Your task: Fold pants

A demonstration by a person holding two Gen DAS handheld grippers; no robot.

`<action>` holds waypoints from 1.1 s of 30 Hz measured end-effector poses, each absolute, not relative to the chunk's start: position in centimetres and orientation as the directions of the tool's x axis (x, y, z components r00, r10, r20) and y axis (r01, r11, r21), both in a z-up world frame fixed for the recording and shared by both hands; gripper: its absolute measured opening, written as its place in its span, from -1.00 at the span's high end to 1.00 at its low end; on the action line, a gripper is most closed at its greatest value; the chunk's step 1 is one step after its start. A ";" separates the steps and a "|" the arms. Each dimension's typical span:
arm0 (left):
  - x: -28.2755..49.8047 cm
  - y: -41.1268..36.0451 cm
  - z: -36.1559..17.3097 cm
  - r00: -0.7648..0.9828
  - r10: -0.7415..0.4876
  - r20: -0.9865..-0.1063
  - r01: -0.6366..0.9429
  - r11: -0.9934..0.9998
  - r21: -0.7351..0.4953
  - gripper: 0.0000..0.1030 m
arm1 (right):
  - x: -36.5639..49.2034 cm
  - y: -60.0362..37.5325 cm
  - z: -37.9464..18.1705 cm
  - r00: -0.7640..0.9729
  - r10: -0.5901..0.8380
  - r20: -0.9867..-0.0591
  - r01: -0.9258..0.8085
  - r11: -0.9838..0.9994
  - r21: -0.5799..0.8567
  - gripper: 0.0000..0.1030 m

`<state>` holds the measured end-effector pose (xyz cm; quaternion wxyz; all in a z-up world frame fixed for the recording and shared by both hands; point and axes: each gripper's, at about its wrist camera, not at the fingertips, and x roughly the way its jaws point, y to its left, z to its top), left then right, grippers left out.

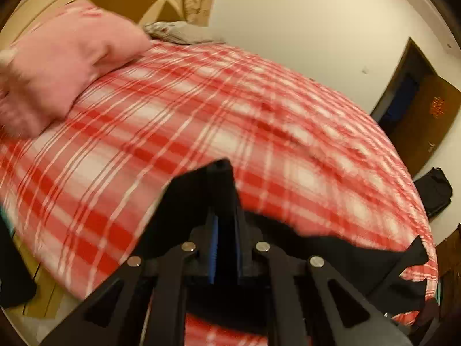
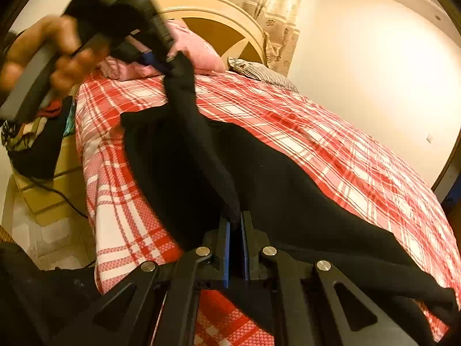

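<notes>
Between both tools (image 2: 235,225), taut black pants (image 2: 282,190)

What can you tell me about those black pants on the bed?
The pants are plain black, soft-looking fabric, spread partly over the red plaid blanket. One edge is lifted into a taut band between the left hand-held gripper, raised near the pink pillow, and the right hand-held gripper, both pinching it. The rest lies rumpled.
</notes>
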<state>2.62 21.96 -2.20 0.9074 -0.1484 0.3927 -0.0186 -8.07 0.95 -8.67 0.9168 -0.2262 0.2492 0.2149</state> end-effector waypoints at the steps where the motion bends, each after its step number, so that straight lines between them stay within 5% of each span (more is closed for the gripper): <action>1: 2.1 22.5 -2.9 0.682 -0.143 -0.717 -0.099 0.954 -0.284 0.78 | -8.2 1.1 -8.7 0.780 0.284 -0.558 -0.514 0.799 -0.312 0.87; 5: 0.7 24.4 -6.4 0.630 -0.126 -0.766 -0.166 0.942 -0.292 0.77 | -8.4 1.3 -9.0 0.761 0.289 -0.581 -0.530 0.793 -0.300 0.87; 8: 0.7 24.9 -8.2 0.589 -0.101 -0.802 -0.201 0.943 -0.266 0.58 | -8.1 1.5 -9.7 0.735 0.279 -0.617 -0.548 0.781 -0.300 0.87; 13: 0.6 25.7 -8.3 0.557 0.021 -0.830 -0.283 0.945 -0.166 -0.27 | -8.4 2.0 -10.9 0.734 0.251 -0.631 -0.552 0.761 -0.340 0.87; 18: -0.6 27.8 -6.0 0.595 0.181 -0.783 -0.405 0.909 -0.098 -0.27 | -7.9 1.4 -10.3 0.707 0.286 -0.647 -0.565 0.778 -0.274 0.82; 22: -0.7 25.1 -3.9 0.699 0.142 -0.701 -0.290 0.952 -0.096 -0.27 | -7.1 -1.1 -7.0 0.601 0.463 -0.651 -0.627 0.778 -0.026 0.37; 25: 0.0 22.4 -4.0 0.735 0.094 -0.671 -0.194 0.978 -0.075 -0.28 | -6.0 -3.7 -3.3 0.600 0.550 -0.581 -0.620 0.779 0.096 -0.47; 26: 0.7 21.7 -4.7 0.726 0.098 -0.681 -0.184 0.981 -0.055 -0.28 | -5.2 -4.8 -2.2 0.612 0.571 -0.547 -0.610 0.781 0.133 -0.56; 33: 2.0 20.9 -9.2 0.655 0.103 -0.749 -0.198 0.979 -0.039 -0.32 | 2.7 -6.0 -1.5 0.609 0.496 -0.619 -0.510 0.842 0.174 -0.56</action>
